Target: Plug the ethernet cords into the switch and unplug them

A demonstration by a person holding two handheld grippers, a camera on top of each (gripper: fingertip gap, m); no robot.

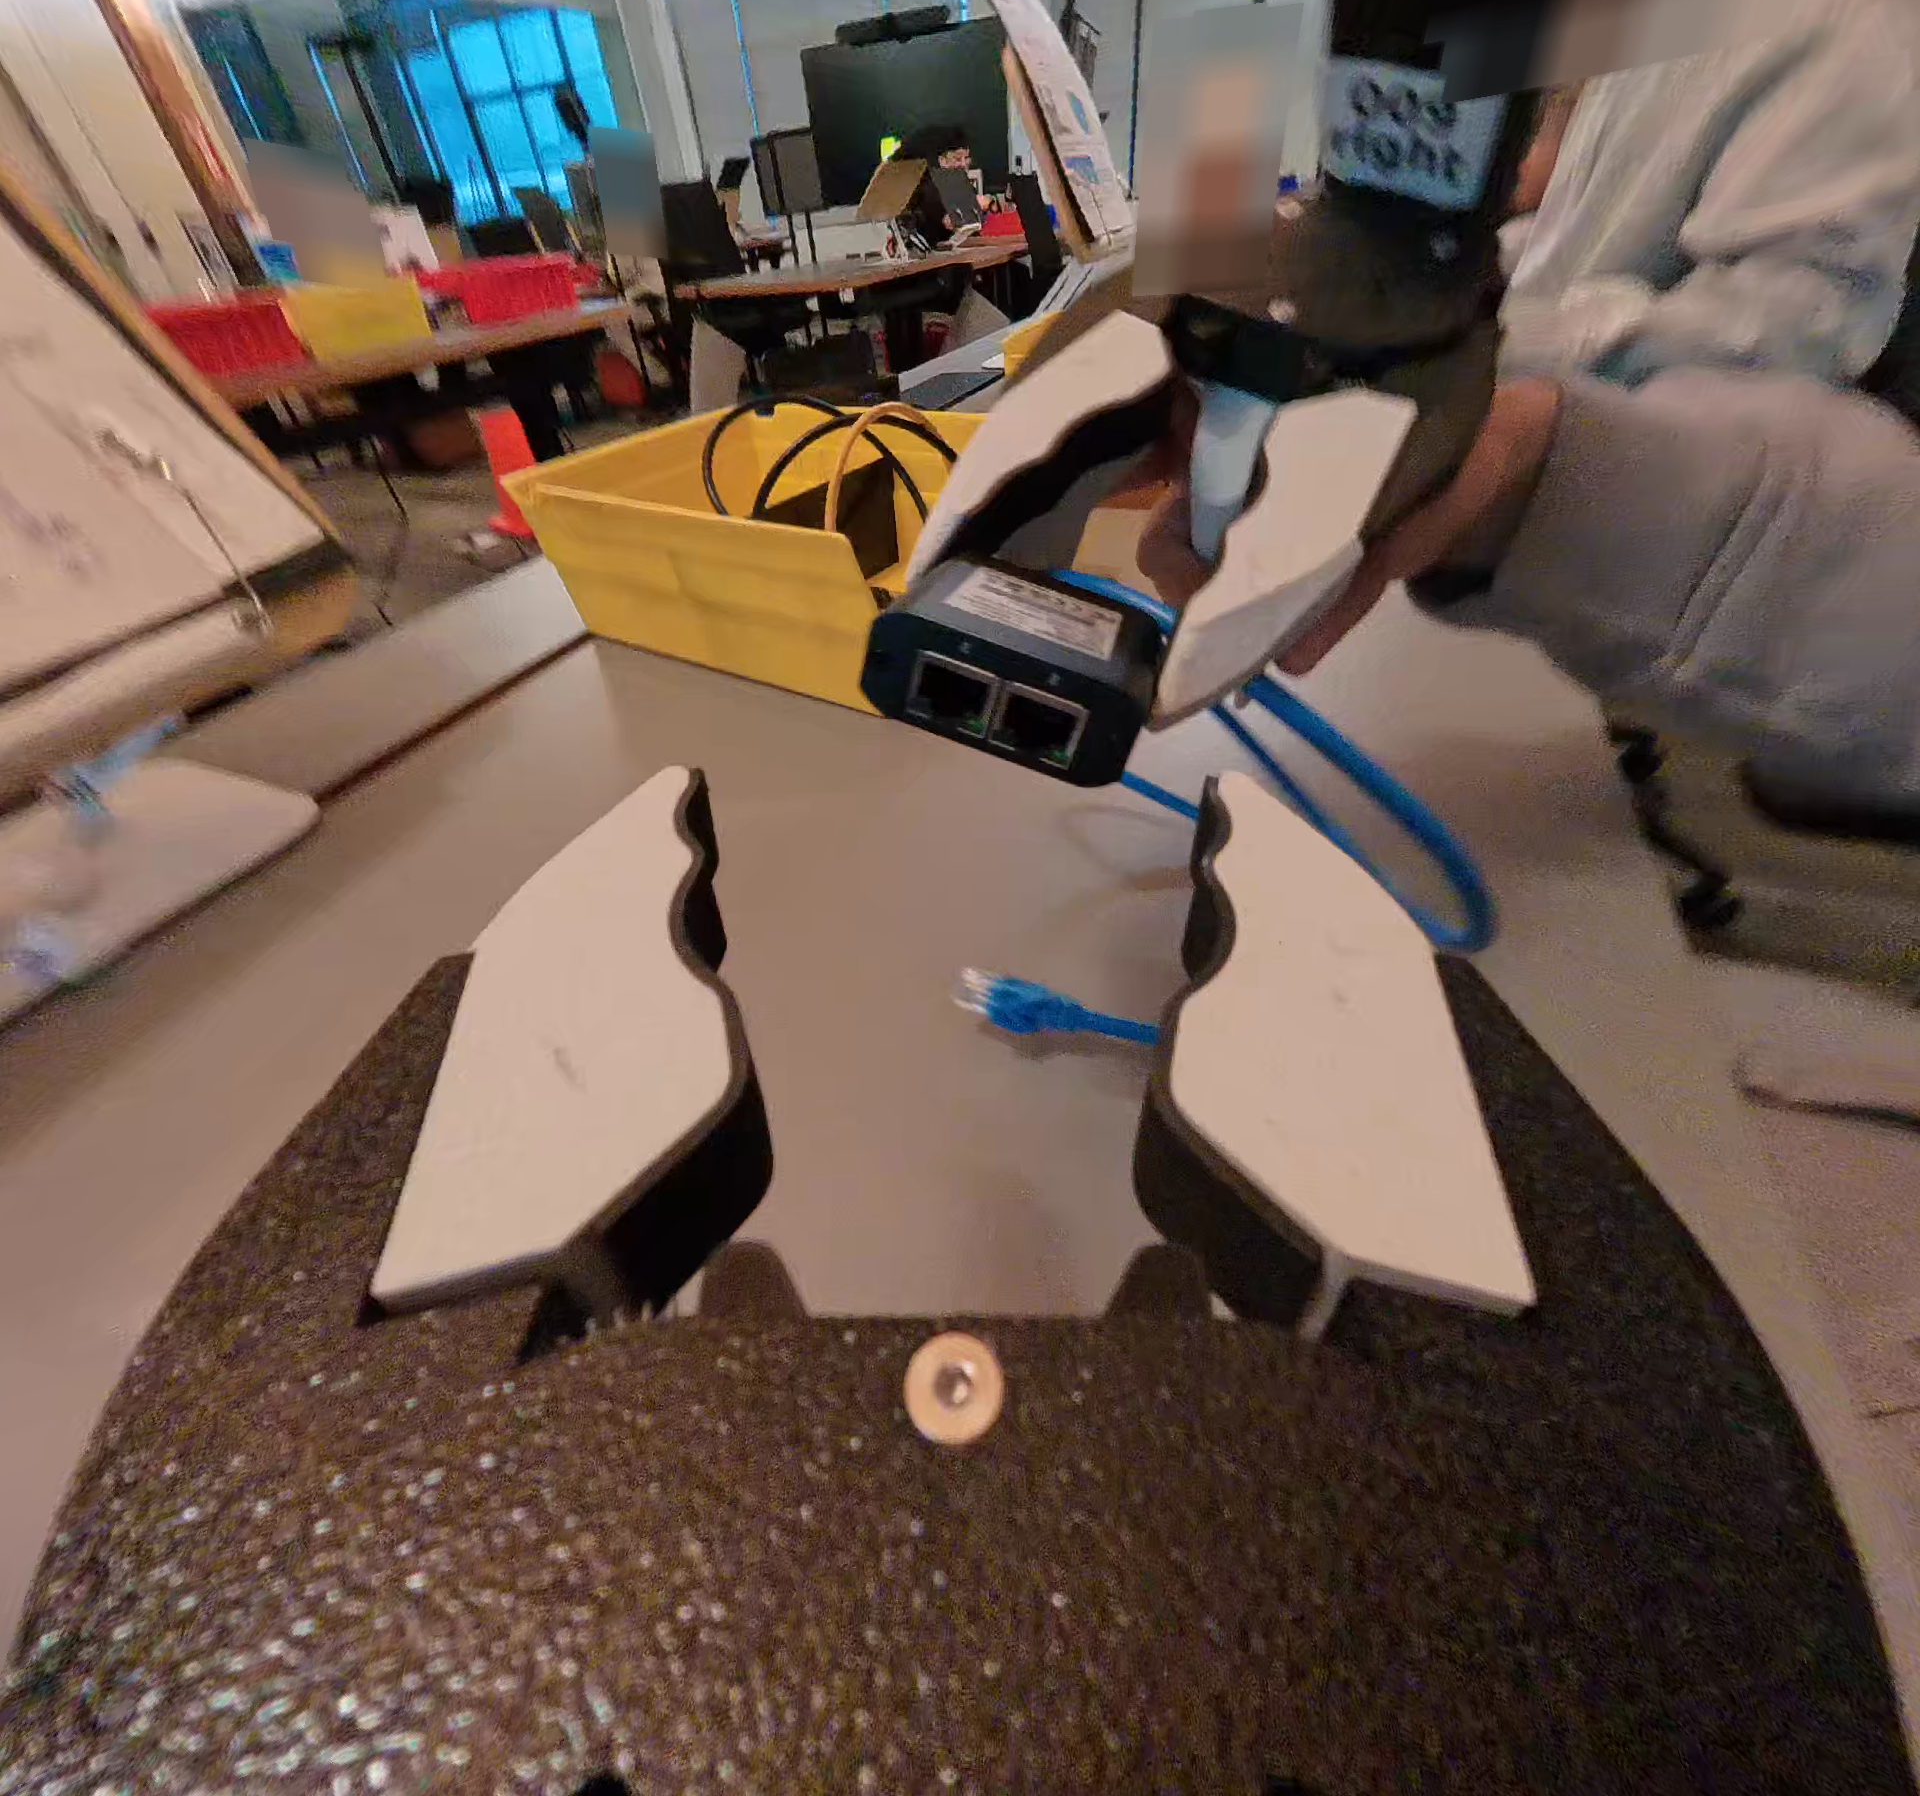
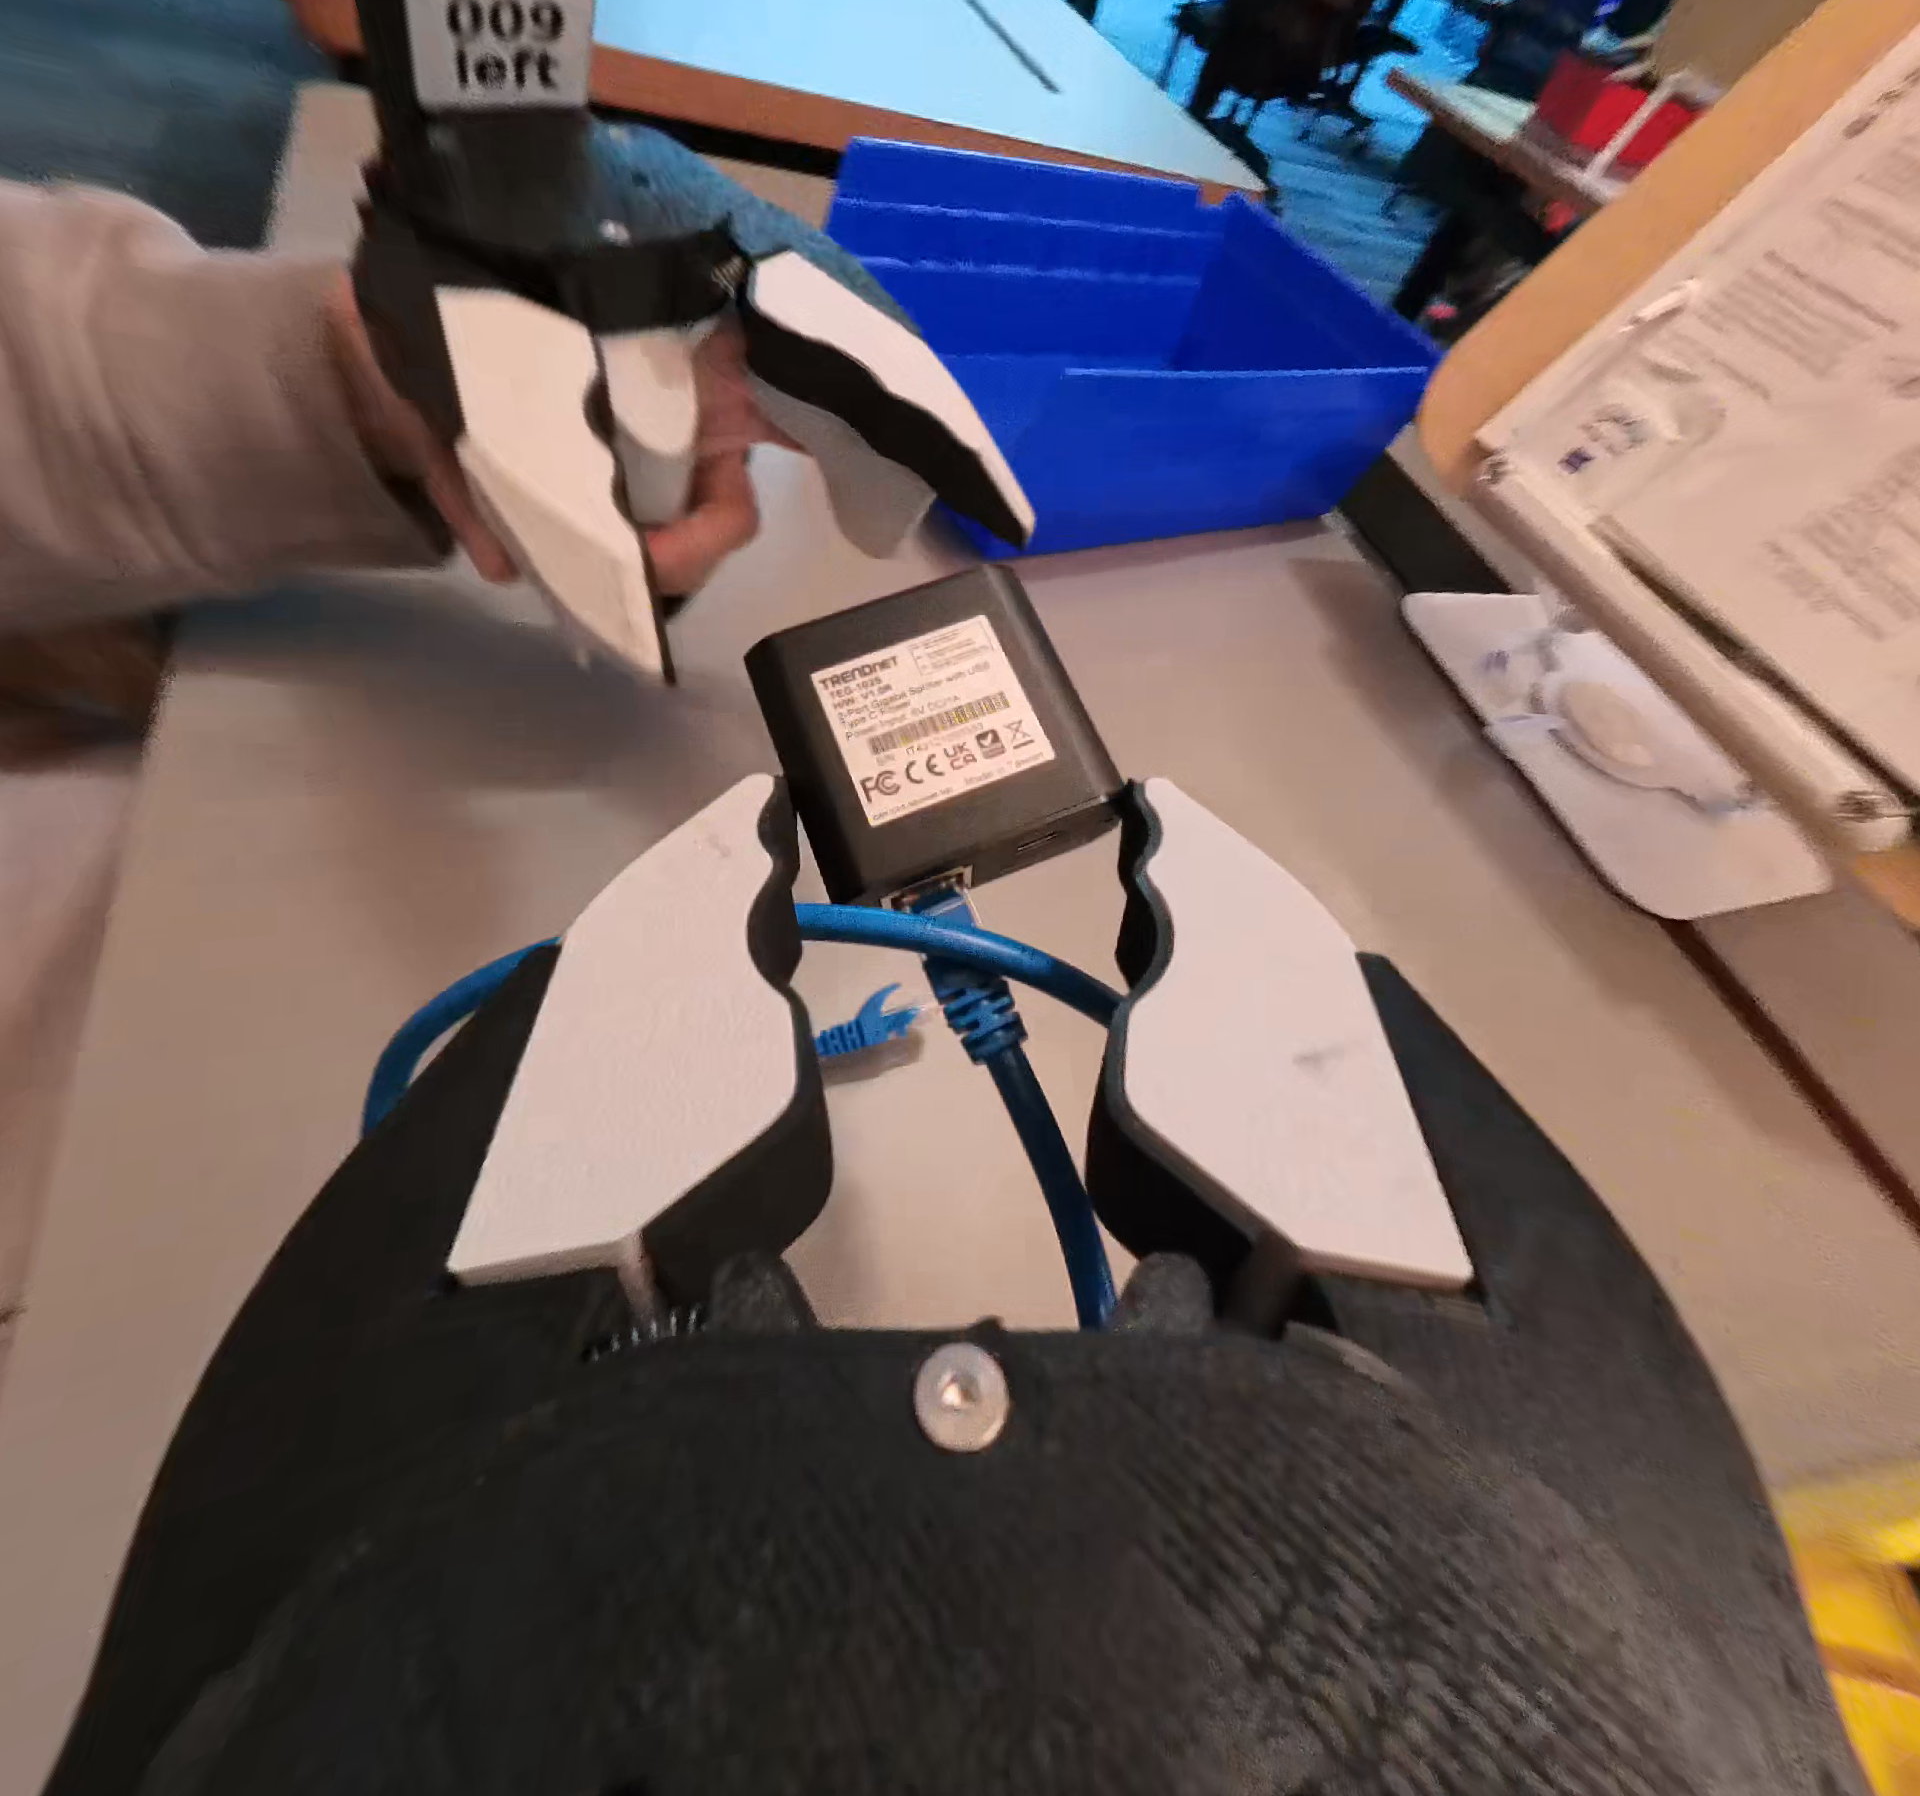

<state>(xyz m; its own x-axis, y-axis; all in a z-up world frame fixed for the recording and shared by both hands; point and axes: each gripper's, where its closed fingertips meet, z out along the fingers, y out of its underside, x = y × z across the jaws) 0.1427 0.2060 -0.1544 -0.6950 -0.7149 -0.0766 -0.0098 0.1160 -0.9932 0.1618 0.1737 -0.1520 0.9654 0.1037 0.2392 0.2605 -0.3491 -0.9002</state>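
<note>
My right gripper is shut on the near end of a small black switch with a white label on top. A blue ethernet cord is plugged into the switch's near port and runs back between my fingers. The cord loops round, and its free plug lies on the grey table. In the left wrist view the switch hangs above the table in the right gripper, with two empty ports facing me. My left gripper is open and empty, with the free blue plug lying between its fingers on the table.
A yellow bin holding black and orange cords stands behind the switch. A blue divided bin stands at the far side. A tilted board with papers and a white packet are along the table's right edge.
</note>
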